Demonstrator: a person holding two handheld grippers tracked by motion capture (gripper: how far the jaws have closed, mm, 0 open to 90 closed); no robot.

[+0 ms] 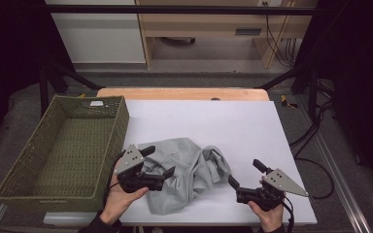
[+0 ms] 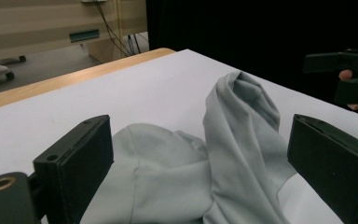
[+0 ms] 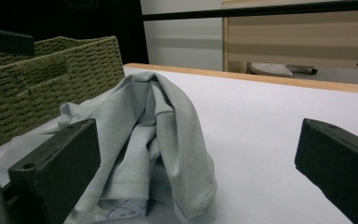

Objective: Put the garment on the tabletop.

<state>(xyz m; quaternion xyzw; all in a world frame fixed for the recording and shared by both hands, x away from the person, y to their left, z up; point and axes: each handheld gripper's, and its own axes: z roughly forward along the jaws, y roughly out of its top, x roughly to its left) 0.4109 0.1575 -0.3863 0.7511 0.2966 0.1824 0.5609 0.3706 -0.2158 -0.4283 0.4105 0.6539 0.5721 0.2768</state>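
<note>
A crumpled light grey cloth (image 1: 194, 170) lies on the white table top (image 1: 213, 121), near the front edge. My left gripper (image 1: 159, 162) sits at the cloth's left side, open, its jaws on either side of the fabric without pressing it. From the left gripper view the cloth (image 2: 233, 140) rises in a fold between the wide jaws of that gripper (image 2: 198, 140). My right gripper (image 1: 246, 174) stands open just right of the cloth, pointing at it. The cloth (image 3: 144, 126) lies ahead of my right gripper (image 3: 198, 135), nothing between its jaws. A pale printed patch (image 3: 123, 207) peeks out under the hem.
A green woven basket (image 1: 121, 116) stands at the table's left, its inside bare, close to the cloth; the basket (image 3: 51, 70) is also seen from the right gripper view. White table surface stretches behind and right of the cloth. A wooden strip (image 1: 184, 93) borders the far edge.
</note>
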